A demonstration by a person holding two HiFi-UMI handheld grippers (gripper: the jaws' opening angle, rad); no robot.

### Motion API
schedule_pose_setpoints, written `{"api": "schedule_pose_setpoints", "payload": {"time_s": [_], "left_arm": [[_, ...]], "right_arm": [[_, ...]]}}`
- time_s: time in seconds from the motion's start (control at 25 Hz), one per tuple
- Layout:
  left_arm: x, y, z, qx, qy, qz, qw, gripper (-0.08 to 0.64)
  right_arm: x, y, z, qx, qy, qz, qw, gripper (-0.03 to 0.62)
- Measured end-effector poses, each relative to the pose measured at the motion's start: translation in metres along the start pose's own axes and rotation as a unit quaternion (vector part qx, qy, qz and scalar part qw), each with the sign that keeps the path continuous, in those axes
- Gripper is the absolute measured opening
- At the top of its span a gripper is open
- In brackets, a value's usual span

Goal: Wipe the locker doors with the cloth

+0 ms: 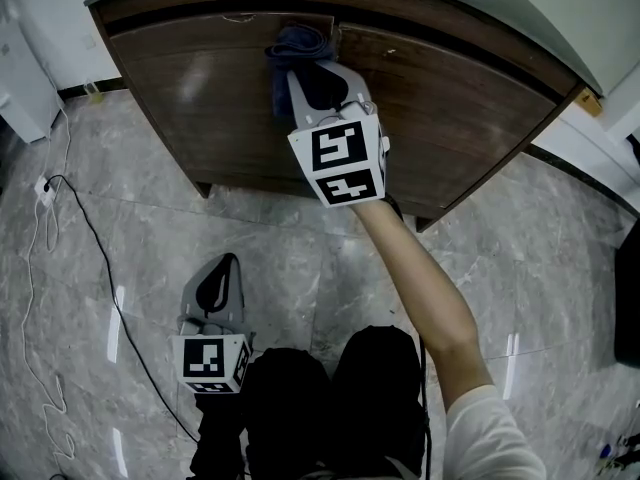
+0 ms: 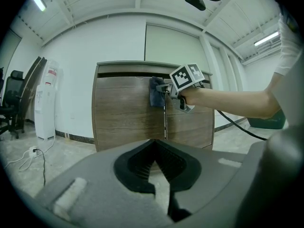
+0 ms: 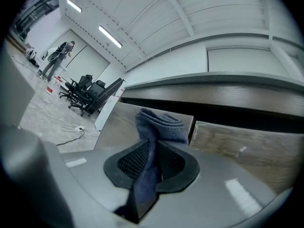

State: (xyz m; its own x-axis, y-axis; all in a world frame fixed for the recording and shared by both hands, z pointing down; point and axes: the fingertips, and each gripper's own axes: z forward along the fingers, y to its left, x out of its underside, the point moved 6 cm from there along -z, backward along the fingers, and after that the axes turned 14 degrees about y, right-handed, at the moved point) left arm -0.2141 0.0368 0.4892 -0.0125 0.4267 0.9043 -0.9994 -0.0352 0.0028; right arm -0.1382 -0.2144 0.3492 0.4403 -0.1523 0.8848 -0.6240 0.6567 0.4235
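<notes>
The locker [image 1: 150, 13] has 2 wooden doors under 1 grey top [image 3: 247, 77]: the left door [image 1: 200, 108] and the right door [image 1: 460, 118], with a narrow seam between them.

There is 1 cloth [image 1: 300, 40], dark blue and folded. The right gripper [image 1: 312, 73] has it: the 2 jaws are closed on it about halfway, and the folded end sticks out past the tips while the other end hangs down behind the pads. The cloth lies against the upper right corner of the left door, just beside the seam and near the dark gap under the top. The person's bare arm [image 1: 420, 278] reaches out to the locker.

The left gripper [image 1: 222, 268] is held low, near the person's legs and well apart from the locker. Its 2 jaws meet at the tips and there is nothing between them.

Each gripper carries 1 marker cube, so 2 are in view: one [image 1: 340, 158] near the doors and one [image 1: 210, 361] low down.

On the grey stone floor [image 1: 300, 248] at the left, 1 black cable [image 1: 110, 268] lies beside thin white cables. 1 white water dispenser [image 2: 45, 106] stands left of the locker.
</notes>
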Motion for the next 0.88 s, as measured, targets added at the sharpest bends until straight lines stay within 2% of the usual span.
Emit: {"api": "schedule_pose_setpoints", "payload": {"time_s": [0.32,0.44,0.88], "left_arm": [[0.001,0.004,-0.005,-0.004,-0.003,-0.001,1.0,0.003],[0.002,0.007,-0.006,-0.008,-0.003,-0.004,1.0,0.003],[0.005,0.016,-0.009,-0.016,-0.002,-0.006,0.9998,0.003]], "right_arm": [[-0.021,-0.003,0.003,0.011,-0.014,-0.03,0.999,0.063],[-0.026,-0.003,0.005,0.008,-0.017,-0.027,0.999,0.063],[0.011,0.018,0.018,-0.009,0.012,-0.013,1.0,0.063]]}}
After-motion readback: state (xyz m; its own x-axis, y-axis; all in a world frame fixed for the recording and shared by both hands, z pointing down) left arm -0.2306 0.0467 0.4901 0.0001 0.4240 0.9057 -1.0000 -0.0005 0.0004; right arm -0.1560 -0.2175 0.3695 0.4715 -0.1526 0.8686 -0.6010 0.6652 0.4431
